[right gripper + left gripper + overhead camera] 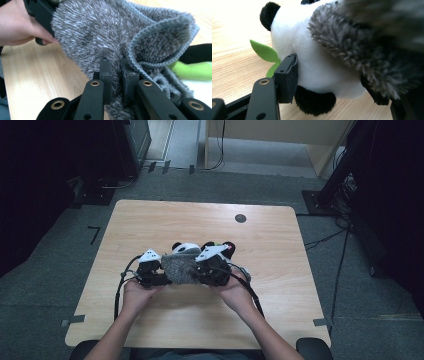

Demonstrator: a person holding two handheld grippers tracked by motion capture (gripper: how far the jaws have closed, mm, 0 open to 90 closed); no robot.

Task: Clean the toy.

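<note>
A person sits at a light wooden tabletop with a gripper in each hand, both brought together near the middle of it. Between them lie a toy panda and a fuzzy grey cloth, the cloth draped over the near side of the panda.

The left gripper has the panda's white body between its fingers: one black pad presses into the plush at the side, just beside a green felt leaf, and the other pad peeks out from under the grey pile on the far side. So these fingers are clamped on the toy, with the cloth hanging across it. The panda lies on the wood, a black ear up top and a black limb below.

The right gripper has its fingers pinched tight together on a fold of the cloth, the ribbed hem curling up to the side. Beyond it, the other hand is in sight, and a bit of green and white from the toy shows past the hem.
</note>
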